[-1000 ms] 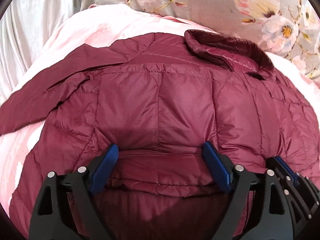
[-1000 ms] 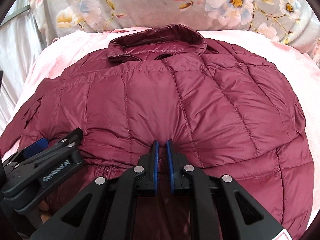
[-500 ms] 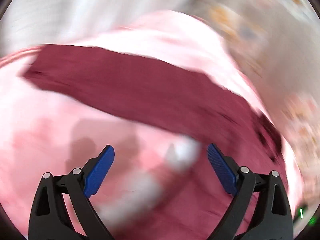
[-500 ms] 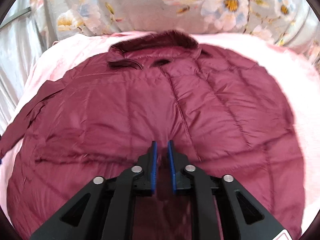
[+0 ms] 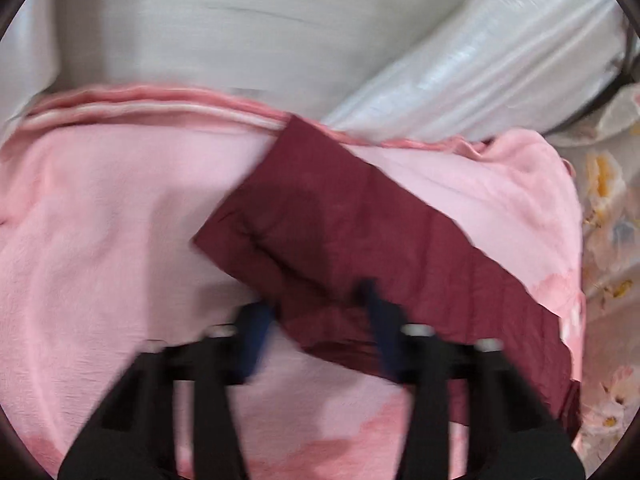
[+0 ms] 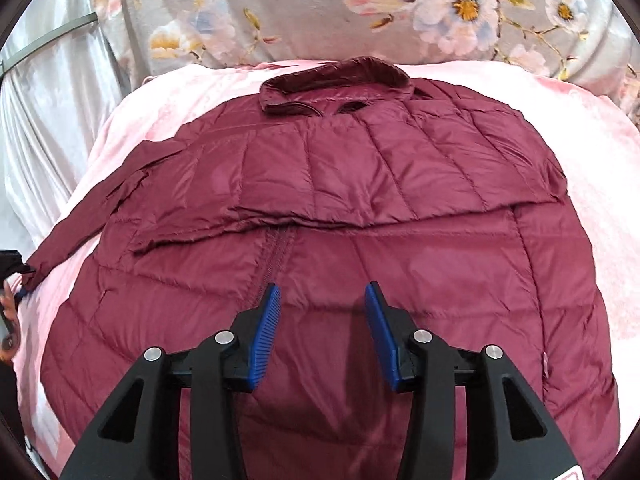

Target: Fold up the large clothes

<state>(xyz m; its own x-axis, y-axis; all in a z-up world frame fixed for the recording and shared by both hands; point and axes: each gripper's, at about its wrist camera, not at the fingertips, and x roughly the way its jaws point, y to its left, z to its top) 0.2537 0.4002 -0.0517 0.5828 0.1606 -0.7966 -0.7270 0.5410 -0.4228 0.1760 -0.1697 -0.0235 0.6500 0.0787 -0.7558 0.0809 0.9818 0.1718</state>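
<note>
The right gripper [image 6: 322, 312] hangs with its 2 blue pads [image 6: 266, 330] spread apart, nothing between them, just above the maroon quilted jacket [image 6: 340, 208]. The jacket lies flat on a pink blanket [image 6: 592, 184], its lower part folded up so the hem edge runs crosswise ahead of the fingertips; the collar [image 6: 340, 76] sits beyond that, near the floral sheet [image 6: 304, 4].

The left gripper [image 5: 316, 320] is blurred, but its jaws look parted, straddling the jacket's sleeve [image 5: 360, 240], which stretches diagonally ahead over the blanket. Whether the pads touch the cloth is unclear. A silvery plastic-wrapped bundle [image 5: 492, 64] lies ahead-right.
</note>
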